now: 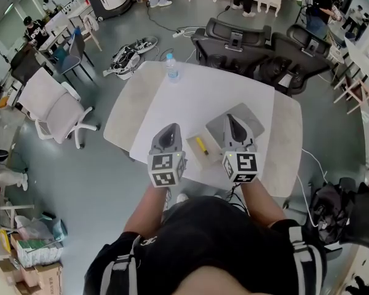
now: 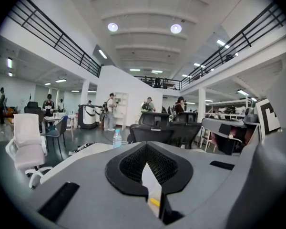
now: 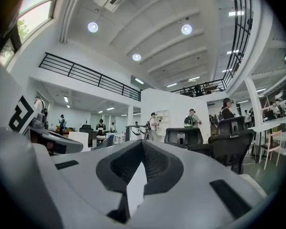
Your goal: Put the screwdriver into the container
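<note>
In the head view a yellow-handled screwdriver [image 1: 201, 145] lies on a pale, shallow rectangular container [image 1: 210, 157] near the white table's front edge; I cannot tell whether it rests inside the rim. My left gripper [image 1: 170, 129] hovers just left of it, jaws together and empty. My right gripper [image 1: 232, 119] is just right of it, over a grey square tray [image 1: 253, 120], also shut and empty. In the left gripper view a sliver of yellow screwdriver [image 2: 155, 202] shows through the slit of the left gripper [image 2: 148, 175]. The right gripper [image 3: 136, 185] shows only white table through its slit.
A water bottle [image 1: 172, 67] stands at the far edge of the white table [image 1: 190, 97]. Black office chairs [image 1: 234, 42] crowd the far side, and a white chair [image 1: 55, 109] stands to the left. Bags lie on the floor [image 1: 129, 57]. People stand in the distance.
</note>
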The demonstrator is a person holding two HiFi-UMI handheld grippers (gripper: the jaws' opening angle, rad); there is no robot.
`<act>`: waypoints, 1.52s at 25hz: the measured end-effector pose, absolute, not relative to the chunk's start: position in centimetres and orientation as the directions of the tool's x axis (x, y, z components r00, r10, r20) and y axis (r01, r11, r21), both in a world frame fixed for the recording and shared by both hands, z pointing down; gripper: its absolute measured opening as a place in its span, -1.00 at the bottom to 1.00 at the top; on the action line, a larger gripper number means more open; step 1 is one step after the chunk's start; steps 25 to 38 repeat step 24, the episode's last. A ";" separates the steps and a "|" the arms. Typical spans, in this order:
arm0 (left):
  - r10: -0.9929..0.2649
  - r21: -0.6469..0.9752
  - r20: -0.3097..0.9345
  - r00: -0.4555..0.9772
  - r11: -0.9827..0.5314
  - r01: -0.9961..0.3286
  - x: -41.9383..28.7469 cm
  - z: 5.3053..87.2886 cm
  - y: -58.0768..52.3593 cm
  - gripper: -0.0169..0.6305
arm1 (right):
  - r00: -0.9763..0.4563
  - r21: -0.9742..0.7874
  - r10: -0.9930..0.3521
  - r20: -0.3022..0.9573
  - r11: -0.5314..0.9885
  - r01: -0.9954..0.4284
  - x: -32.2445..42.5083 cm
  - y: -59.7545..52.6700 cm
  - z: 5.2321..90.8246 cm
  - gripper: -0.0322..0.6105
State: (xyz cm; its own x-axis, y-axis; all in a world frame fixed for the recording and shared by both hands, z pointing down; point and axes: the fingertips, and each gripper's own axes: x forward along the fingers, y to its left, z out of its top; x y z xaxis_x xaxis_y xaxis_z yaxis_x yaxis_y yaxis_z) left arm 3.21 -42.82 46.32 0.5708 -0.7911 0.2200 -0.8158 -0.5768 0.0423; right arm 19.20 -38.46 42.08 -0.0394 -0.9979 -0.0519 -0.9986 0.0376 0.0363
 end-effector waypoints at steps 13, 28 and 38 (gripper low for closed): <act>-0.784 0.040 0.175 0.595 -0.598 -0.800 3.2 45.3 -41.3 -0.94 | -0.028 0.021 -1.000 -0.003 0.028 -0.999 19.5 -37.1 43.3 -0.87; -0.784 0.044 0.181 0.594 -0.597 -0.801 2.8 45.6 -40.7 -0.94 | -0.043 -0.004 -0.999 0.031 0.043 -0.999 19.1 -36.9 44.3 -0.87; -0.784 0.044 0.181 0.594 -0.597 -0.801 2.8 45.6 -40.7 -0.94 | -0.043 -0.004 -0.999 0.031 0.043 -0.999 19.1 -36.9 44.3 -0.87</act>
